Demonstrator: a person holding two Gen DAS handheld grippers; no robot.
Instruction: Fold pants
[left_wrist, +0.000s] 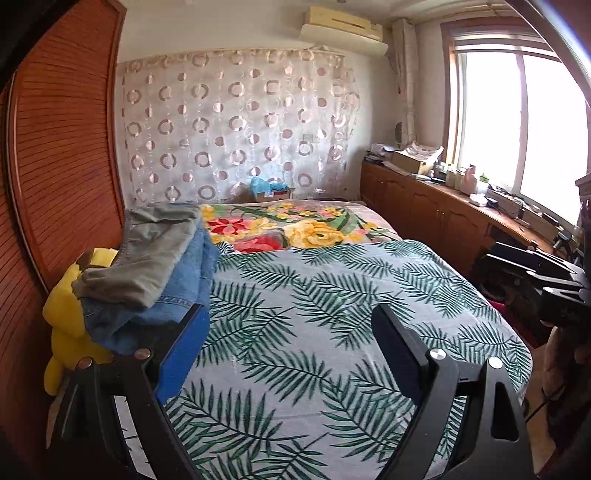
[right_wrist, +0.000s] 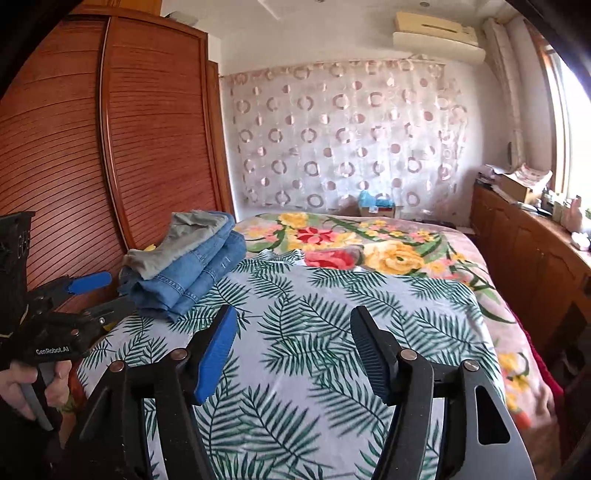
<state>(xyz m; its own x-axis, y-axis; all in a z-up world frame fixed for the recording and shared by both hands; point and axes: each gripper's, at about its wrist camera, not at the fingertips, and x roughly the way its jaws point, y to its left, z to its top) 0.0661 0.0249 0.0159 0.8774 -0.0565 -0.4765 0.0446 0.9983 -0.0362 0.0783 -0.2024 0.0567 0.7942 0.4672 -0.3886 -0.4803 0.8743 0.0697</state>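
A stack of folded pants lies at the bed's left edge by the wardrobe: grey-green pants (left_wrist: 155, 251) on top of blue jeans (left_wrist: 184, 288), also in the right wrist view as grey pants (right_wrist: 177, 240) and jeans (right_wrist: 192, 280). My left gripper (left_wrist: 291, 314) is open and empty above the palm-leaf sheet (left_wrist: 314, 332), just right of the stack. It shows in the right wrist view (right_wrist: 105, 291), close to the stack's near end. My right gripper (right_wrist: 293, 314) is open and empty over the sheet (right_wrist: 314, 295).
A yellow plush toy (left_wrist: 66, 317) sits under the stack. A wooden wardrobe (right_wrist: 110, 147) stands left. A floral blanket (right_wrist: 369, 243) covers the far bed. A wooden cabinet (left_wrist: 443, 210) with clutter runs along the right under the window.
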